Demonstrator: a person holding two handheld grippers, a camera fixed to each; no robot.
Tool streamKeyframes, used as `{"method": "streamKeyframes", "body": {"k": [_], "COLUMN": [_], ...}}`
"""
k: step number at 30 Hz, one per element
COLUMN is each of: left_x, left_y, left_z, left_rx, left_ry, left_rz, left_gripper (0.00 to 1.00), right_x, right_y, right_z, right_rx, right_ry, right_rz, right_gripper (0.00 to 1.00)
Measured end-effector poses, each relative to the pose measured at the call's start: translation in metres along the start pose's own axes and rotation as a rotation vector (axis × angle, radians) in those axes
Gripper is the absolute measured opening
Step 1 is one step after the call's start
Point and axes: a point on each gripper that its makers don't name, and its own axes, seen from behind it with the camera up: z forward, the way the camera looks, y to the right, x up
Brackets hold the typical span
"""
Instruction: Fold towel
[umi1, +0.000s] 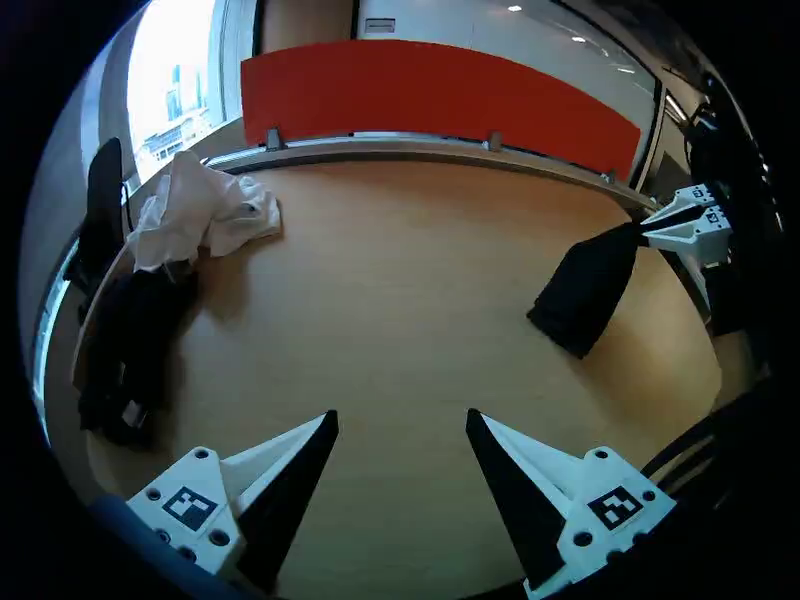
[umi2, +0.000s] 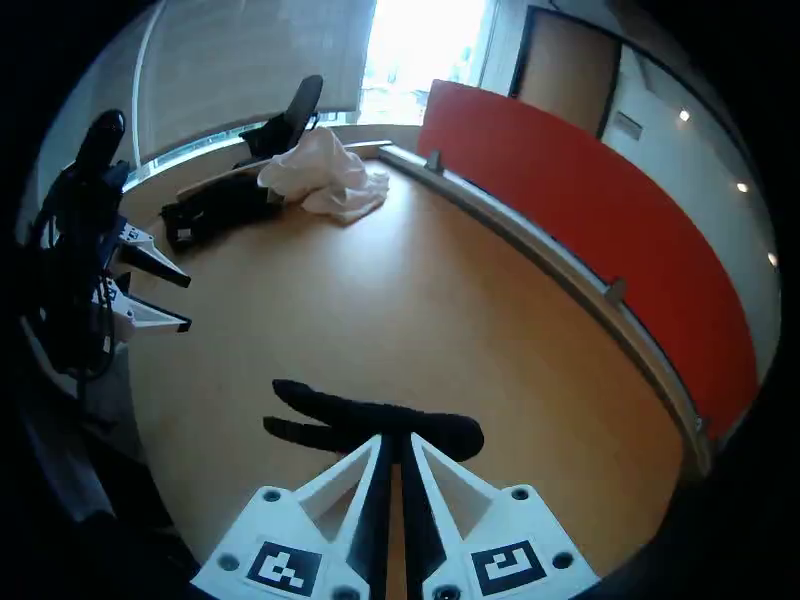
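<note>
A black towel (umi1: 585, 290) hangs down to the wooden table (umi1: 400, 280) at the right of the left gripper view, pinched at its top by my right gripper (umi1: 640, 232). In the right gripper view the same towel (umi2: 380, 425) lies bunched just past the fingers, and the right gripper (umi2: 398, 440) is shut on its near edge. My left gripper (umi1: 400, 418) is open above bare table with nothing between its fingers. It also appears at the left of the right gripper view, where the left gripper (umi2: 185, 303) is held by a person's hand.
A crumpled white cloth (umi1: 205, 210) (umi2: 325, 175) sits at the table's far corner beside a pile of black fabric (umi1: 130, 350) (umi2: 215, 210). A red partition (umi1: 430, 95) (umi2: 600, 220) runs along the table's back edge. A black chair (umi2: 290, 115) stands near the window.
</note>
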Motion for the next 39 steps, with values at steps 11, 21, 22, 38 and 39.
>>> {"method": "streamKeyframes", "body": {"k": [11, 21, 22, 38, 39], "left_x": [0.010, 0.017, 0.018, 0.026, 0.027], "left_y": [0.007, 0.017, 0.018, 0.024, 0.025], "left_z": [0.002, 0.007, 0.007, 0.011, 0.011], "left_rx": [-0.016, -0.028, -0.029, -0.016, -0.014], "left_ry": [0.014, 0.015, 0.015, 0.013, 0.012], "left_rz": [0.022, 0.040, 0.041, 0.050, 0.050], "left_gripper": [0.95, 0.95, 0.95, 0.95, 0.95], "right_x": [0.003, -0.030, -0.035, -0.110, -0.114], "right_y": [0.032, 0.078, 0.083, 0.173, 0.179], "right_z": [-0.019, -0.049, -0.052, -0.100, -0.102], "right_rx": [-0.052, -0.089, -0.093, -0.170, -0.174], "right_ry": [0.014, -0.010, -0.014, -0.098, -0.103], "right_rz": [0.023, 0.064, 0.070, 0.114, 0.118], "right_gripper": [0.05, 0.05, 0.05, 0.05, 0.05]}}
